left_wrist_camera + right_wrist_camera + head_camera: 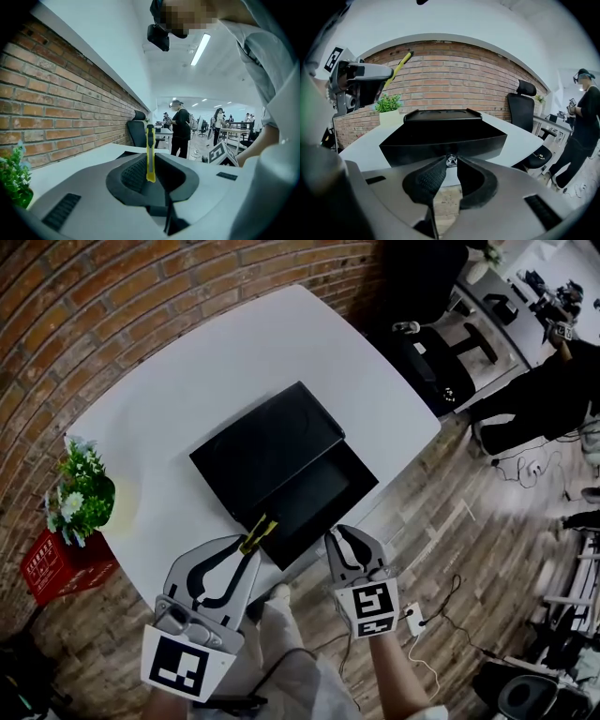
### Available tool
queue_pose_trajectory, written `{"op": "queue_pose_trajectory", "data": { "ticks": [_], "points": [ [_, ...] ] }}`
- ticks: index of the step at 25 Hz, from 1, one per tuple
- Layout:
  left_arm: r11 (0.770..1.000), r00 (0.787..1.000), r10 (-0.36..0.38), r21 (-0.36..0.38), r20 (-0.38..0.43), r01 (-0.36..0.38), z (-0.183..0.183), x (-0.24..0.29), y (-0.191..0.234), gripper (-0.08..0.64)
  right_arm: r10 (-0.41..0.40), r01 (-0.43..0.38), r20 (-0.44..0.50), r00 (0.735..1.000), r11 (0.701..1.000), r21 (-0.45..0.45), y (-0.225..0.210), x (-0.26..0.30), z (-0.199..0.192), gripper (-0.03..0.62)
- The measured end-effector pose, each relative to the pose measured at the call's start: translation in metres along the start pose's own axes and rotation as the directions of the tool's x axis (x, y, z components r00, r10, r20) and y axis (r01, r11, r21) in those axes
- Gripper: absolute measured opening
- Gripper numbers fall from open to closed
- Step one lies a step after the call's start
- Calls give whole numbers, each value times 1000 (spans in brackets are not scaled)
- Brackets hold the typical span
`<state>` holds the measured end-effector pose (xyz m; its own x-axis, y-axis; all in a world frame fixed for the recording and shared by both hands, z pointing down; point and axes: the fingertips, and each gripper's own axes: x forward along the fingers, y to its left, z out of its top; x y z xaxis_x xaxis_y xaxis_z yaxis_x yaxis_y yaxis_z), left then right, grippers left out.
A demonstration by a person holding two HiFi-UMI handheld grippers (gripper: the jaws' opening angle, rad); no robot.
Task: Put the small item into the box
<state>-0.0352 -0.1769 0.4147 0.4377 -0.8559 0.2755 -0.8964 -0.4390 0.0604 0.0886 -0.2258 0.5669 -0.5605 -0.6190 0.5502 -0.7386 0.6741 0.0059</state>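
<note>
The yellow cutter (260, 532) is pinched between the jaws of the left hand-held gripper (251, 545) and does not touch the bench (187, 381). In the head view its long axis runs from 7 to 1 o'clock, and its free end seems to lie over the near edge of the box (317, 495). In the left gripper view the yellow cutter (150, 152) stands almost upright, with its lower end clamped.

The right hand-held gripper (337, 534) is pressed together on a small shiny piece (450, 161), round and metallic; what it is exactly I cannot tell. From this gripper the open tray of the box (440, 140) is at 12 o'clock, just beyond the jaw tips, and its lid (267, 442) lies behind at 11 o'clock.

Both grippers are near the tray. I judge that the left one is a little nearer, so its item needs only a short move towards 1 o'clock before release. The plant (80, 493) at 9 o'clock is well apart
</note>
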Motion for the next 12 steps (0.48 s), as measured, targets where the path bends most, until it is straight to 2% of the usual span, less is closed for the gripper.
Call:
{"op": "queue_pose_trajectory", "data": {
  "ticks": [5,12],
  "points": [
    [1000,1000,-24,5,-5,24,0,4,-6,66,-14,14,-3,1000,1000,12,-4,-10,-6,91],
    [1000,1000,-20,3,3,20,0,2,-4,66,-15,16,-23,1000,998,60,-1,-6,-14,91]
  ]
}}
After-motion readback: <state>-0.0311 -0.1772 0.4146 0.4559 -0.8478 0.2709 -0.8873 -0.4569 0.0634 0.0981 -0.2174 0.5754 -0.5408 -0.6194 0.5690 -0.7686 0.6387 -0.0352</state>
